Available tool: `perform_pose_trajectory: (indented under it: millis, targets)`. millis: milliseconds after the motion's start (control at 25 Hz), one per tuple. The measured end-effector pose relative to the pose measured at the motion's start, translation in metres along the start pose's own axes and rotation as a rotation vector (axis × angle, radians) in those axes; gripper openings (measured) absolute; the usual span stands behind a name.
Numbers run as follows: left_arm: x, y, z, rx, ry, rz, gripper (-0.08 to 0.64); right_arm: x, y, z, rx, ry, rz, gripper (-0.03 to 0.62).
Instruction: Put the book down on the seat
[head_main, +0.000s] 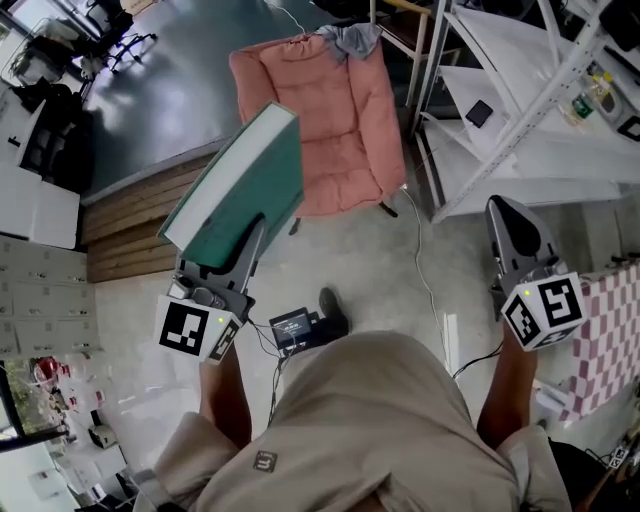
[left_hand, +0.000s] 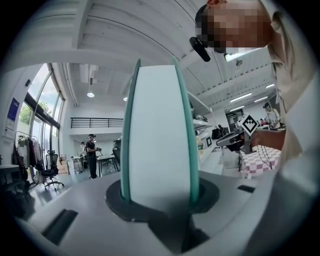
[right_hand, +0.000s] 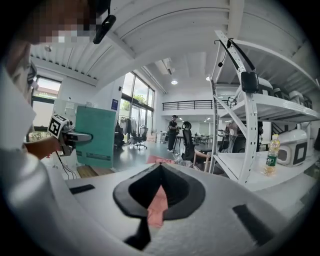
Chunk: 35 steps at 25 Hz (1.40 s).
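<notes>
A thick green-covered book (head_main: 245, 185) with white page edges is held tilted above the floor, with my left gripper (head_main: 255, 235) shut on its lower edge. In the left gripper view the book (left_hand: 159, 135) stands upright between the jaws and fills the middle. The pink cushioned seat (head_main: 330, 130) stands just beyond the book, empty apart from a grey cloth (head_main: 350, 40) on its back. My right gripper (head_main: 510, 215) hangs to the right, shut, with nothing in it. From the right gripper view (right_hand: 159, 192) I see the book (right_hand: 95, 135) at the left.
White metal shelving (head_main: 520, 130) stands right of the seat; a bottle (right_hand: 271, 155) sits on one shelf. A wooden platform (head_main: 130, 225) lies left. A black box (head_main: 295, 325) with cables sits on the floor by my feet. A checkered cloth (head_main: 610, 330) is at the far right.
</notes>
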<state>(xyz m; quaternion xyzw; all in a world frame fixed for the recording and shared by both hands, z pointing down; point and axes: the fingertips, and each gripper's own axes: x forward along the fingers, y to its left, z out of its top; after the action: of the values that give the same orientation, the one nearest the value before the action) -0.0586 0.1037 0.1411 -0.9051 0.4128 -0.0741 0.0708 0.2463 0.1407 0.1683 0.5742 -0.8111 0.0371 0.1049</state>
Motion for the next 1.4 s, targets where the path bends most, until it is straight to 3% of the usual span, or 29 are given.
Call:
perform_pose_trajectory:
  millis: [240,800,1040,1200,1400]
  targets:
    - [0.033,0.057,-0.013,-0.013,0.002,-0.036,0.149,0.05,0.008,0.011,0.006,0.016,-0.037,-0.006]
    - [0.082,0.144,-0.039,-0.038,-0.03,-0.135,0.149,0.138,0.027,0.029,0.001,0.027,-0.12,-0.007]
    - [0.079,0.176,-0.053,-0.064,-0.039,-0.128,0.149,0.181,0.053,0.042,-0.04,0.05,-0.07,-0.006]
    - [0.091,0.188,-0.061,-0.085,-0.03,-0.097,0.149,0.212,0.042,0.045,-0.051,0.048,-0.039,-0.006]
    - [0.124,0.204,-0.085,-0.083,0.006,-0.013,0.149,0.287,0.022,0.028,-0.049,0.047,0.081,-0.006]
